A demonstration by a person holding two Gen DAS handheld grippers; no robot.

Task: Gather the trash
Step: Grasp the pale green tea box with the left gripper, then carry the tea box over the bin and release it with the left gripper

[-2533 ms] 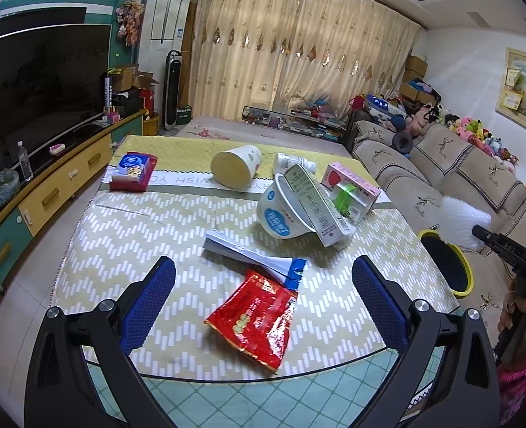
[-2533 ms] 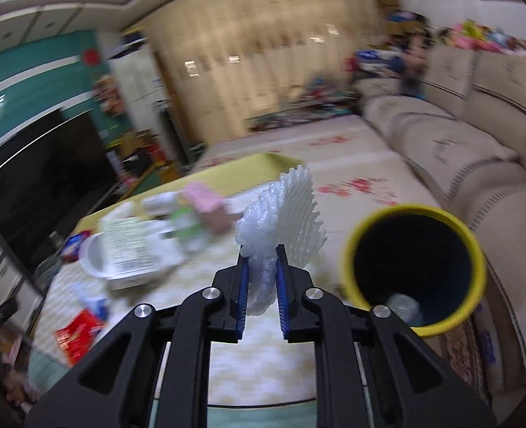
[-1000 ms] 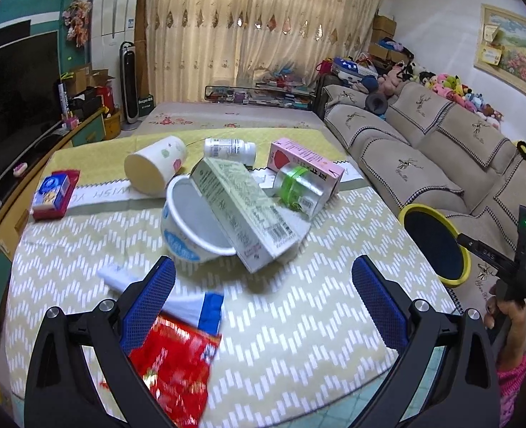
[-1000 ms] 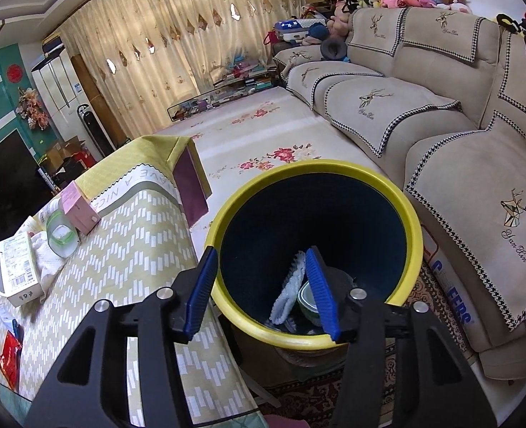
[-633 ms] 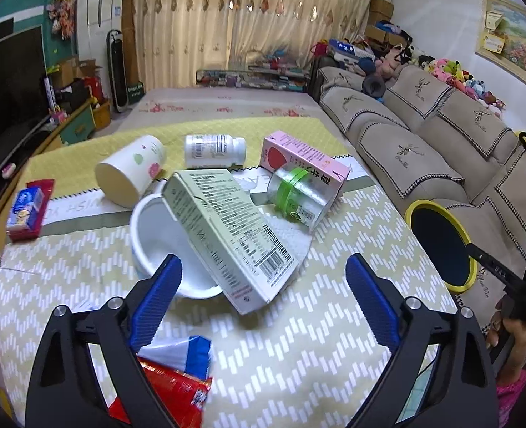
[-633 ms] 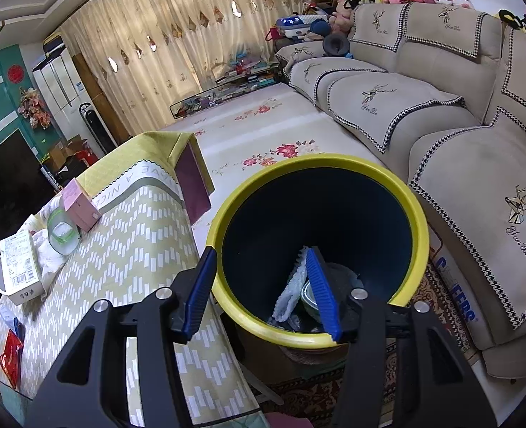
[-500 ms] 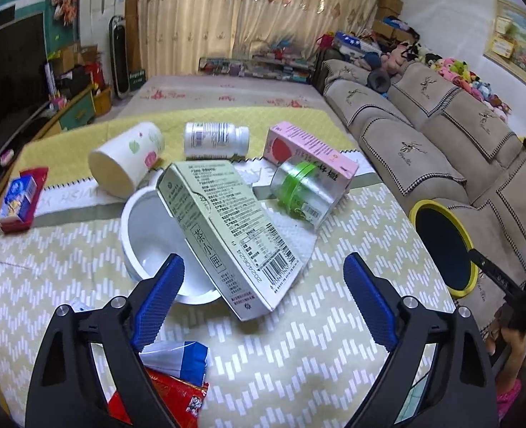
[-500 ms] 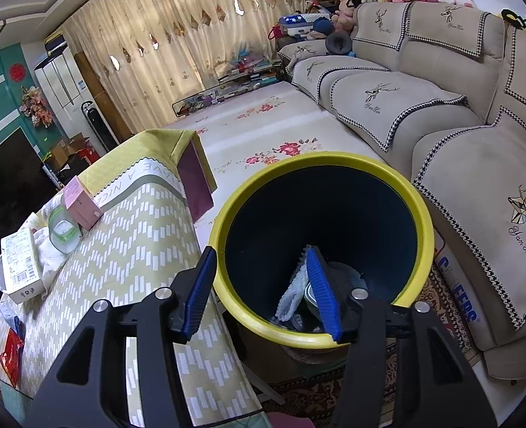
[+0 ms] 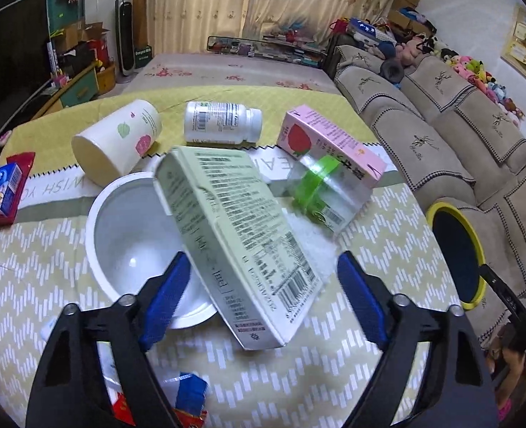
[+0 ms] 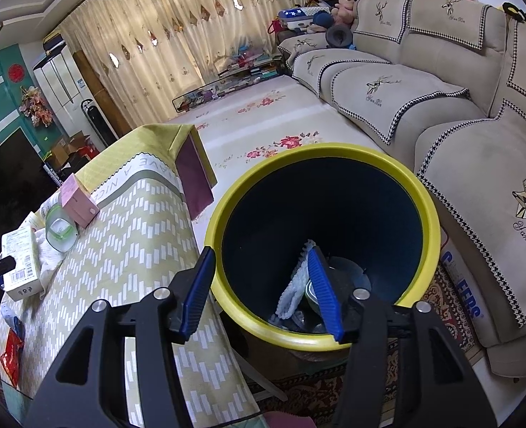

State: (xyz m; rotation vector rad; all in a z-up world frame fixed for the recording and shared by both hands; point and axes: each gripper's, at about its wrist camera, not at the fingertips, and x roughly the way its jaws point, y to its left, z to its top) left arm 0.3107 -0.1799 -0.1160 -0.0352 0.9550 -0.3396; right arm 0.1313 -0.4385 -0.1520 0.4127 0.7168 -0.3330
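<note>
My left gripper [image 9: 261, 297] is open, its blue pads on either side of a pale green carton [image 9: 234, 246] that leans on a white bowl [image 9: 134, 246] on the table. My right gripper [image 10: 263, 292] is open and empty above the yellow-rimmed trash bin [image 10: 334, 342], whose inside holds a white foam net [image 10: 293, 289] and other trash. The bin also shows in the left wrist view [image 9: 473, 249], to the right of the table. The carton shows in the right wrist view [image 10: 20, 264] too.
On the table lie a paper cup [image 9: 118, 141], a white pill bottle [image 9: 222, 123], a pink box [image 9: 330, 146], a clear tub with a green band [image 9: 322, 192], a red snack bag [image 9: 191, 417] and a blue-and-white carton [image 9: 4, 187]. A sofa [image 10: 441, 107] stands beside the bin.
My right gripper has opened and let the foam net fall into the bin. My left gripper has moved forward over the table until its pads flank the green carton.
</note>
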